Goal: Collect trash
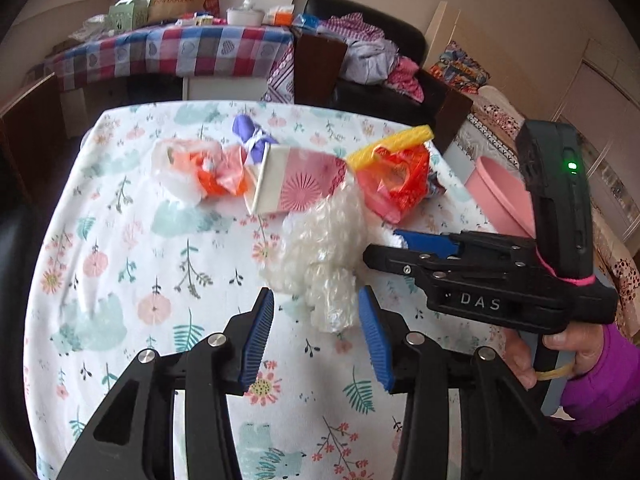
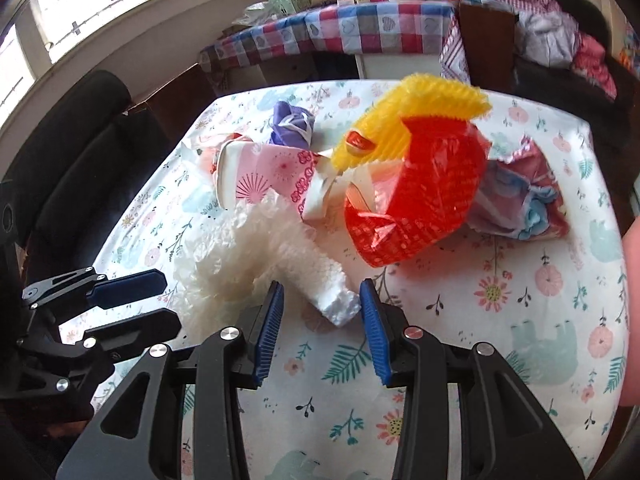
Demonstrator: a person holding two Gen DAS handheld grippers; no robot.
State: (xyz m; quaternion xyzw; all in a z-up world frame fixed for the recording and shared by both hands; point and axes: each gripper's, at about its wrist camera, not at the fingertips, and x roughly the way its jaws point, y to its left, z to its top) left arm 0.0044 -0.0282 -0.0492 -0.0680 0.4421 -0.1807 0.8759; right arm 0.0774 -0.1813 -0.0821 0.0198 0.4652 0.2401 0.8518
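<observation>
A pile of trash lies on the floral tablecloth (image 1: 132,264). Crumpled clear bubble wrap (image 1: 320,248) reaches toward my left gripper (image 1: 316,320), which is open with the wrap's near end between its blue pads. In the right wrist view the same wrap (image 2: 272,256) ends between the pads of my right gripper (image 2: 320,316), also open. Behind lie a pink paper cup (image 1: 296,184), a red plastic bag (image 2: 416,204) with a yellow mesh piece (image 2: 416,108), a purple wrapper (image 1: 252,136) and an orange-white bag (image 1: 200,168). My right gripper also shows in the left wrist view (image 1: 404,244).
A pink bin (image 1: 504,196) stands off the table's right edge. A crumpled pink-blue wrapper (image 2: 520,196) lies right of the red bag. A black sofa (image 2: 72,152) is to the left. A checkered table (image 1: 176,52) with boxes and a chair with clothes (image 1: 372,56) stand behind.
</observation>
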